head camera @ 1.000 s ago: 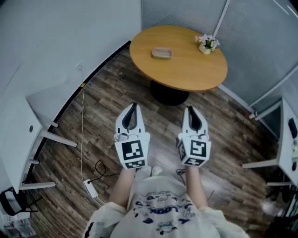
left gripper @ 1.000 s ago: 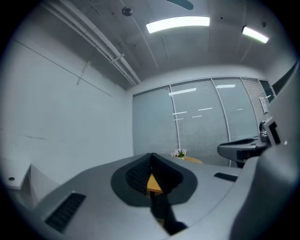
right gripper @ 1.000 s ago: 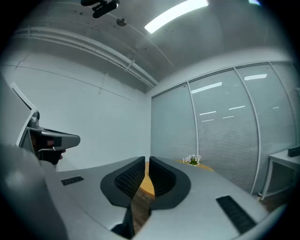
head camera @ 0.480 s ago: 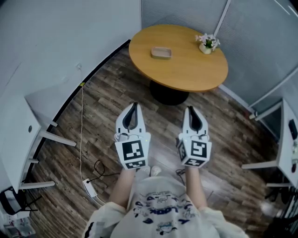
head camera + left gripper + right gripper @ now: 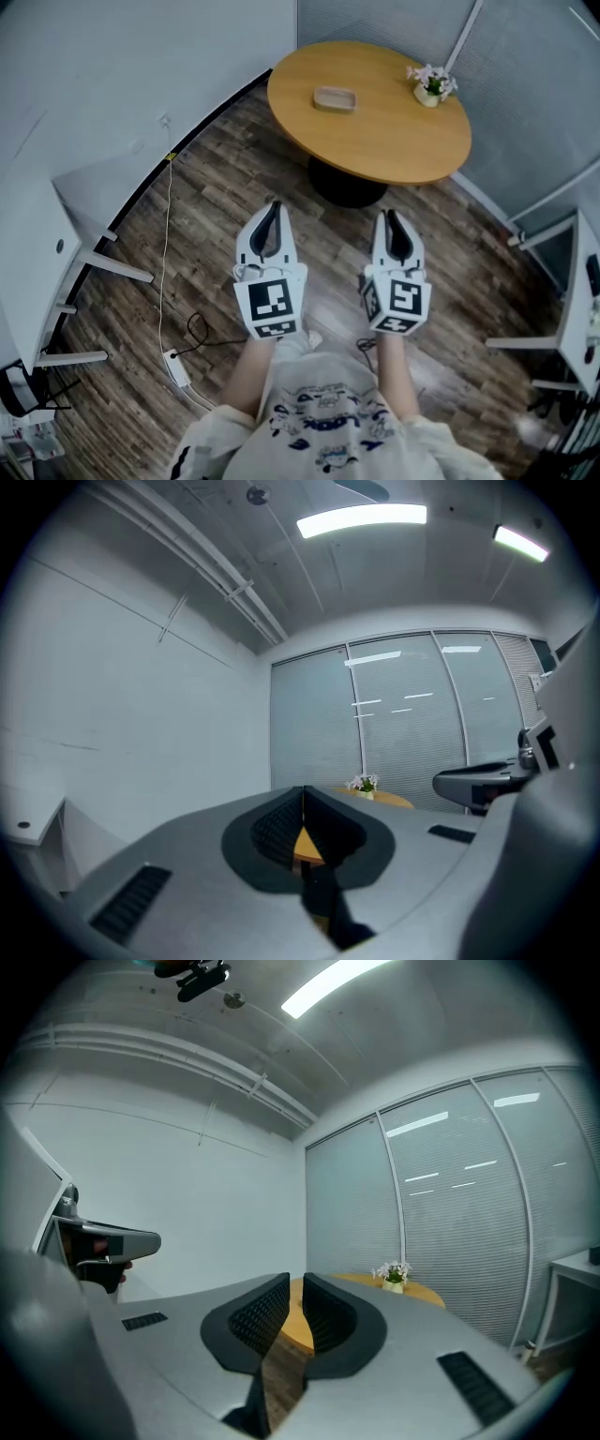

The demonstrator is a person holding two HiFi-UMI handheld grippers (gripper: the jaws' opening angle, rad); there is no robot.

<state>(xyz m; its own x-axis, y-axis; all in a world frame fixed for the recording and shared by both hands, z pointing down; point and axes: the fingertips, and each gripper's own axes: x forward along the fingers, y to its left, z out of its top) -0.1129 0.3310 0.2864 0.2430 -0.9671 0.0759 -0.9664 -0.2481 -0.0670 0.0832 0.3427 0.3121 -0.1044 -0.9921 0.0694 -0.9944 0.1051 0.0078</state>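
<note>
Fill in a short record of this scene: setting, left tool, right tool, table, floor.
Setting: room with dark wood-plank floor
Left tool: jaws together, nothing between them
Right tool: jaws slightly apart, nothing between them
Table: round orange-brown wooden table ahead, bearing a shallow tan tray and a small white pot of pale flowers
Floor: thin white cable

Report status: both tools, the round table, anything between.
Left tool shut, empty. Right tool open a slit, empty. Round table ahead, apart from both; tray and flower pot on it. Only wood floor between.
</note>
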